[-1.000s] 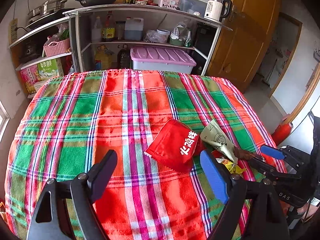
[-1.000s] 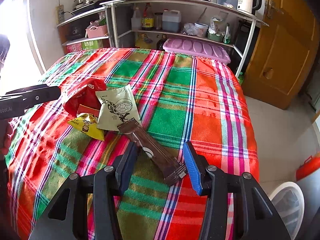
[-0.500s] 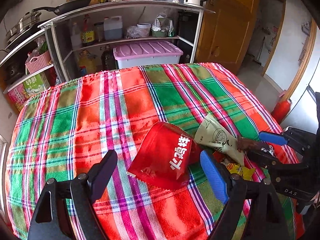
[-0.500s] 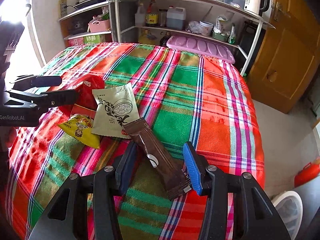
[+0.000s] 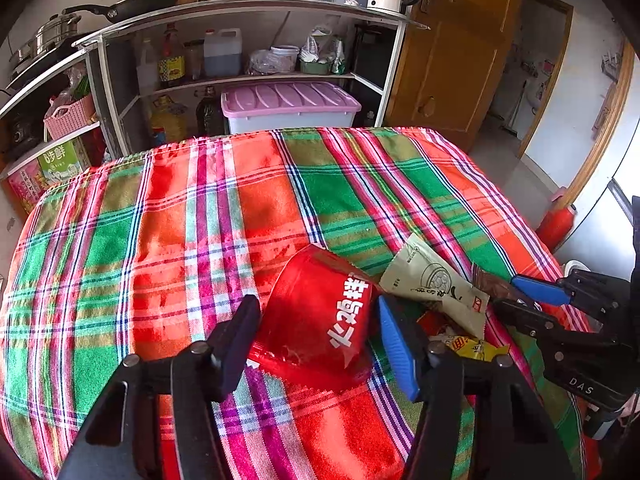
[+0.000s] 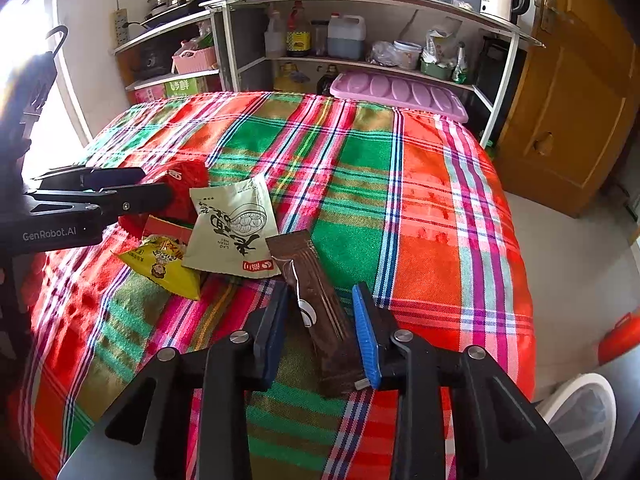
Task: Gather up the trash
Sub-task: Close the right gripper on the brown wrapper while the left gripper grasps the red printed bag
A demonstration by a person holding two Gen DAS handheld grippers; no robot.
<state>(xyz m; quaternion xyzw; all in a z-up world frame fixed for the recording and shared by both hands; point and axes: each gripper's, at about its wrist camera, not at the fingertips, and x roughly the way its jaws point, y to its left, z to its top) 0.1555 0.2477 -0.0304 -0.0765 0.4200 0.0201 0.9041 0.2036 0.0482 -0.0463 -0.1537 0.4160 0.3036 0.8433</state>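
Both claws now stand narrower than a second ago and are closing. Left claw: red packet between its pads, bulging, clenched. Right claw: brown wrapper between the pads, contact uncertain (not yet a firm grip). Both pitch steeply down at the tabletop. Beyond lie the pale sachet and yellow packet, uncollected.

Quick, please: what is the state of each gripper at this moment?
Left gripper: closing around the red wrapper; contact cannot be told.
Right gripper: closing around the brown wrapper; left pad not touching.
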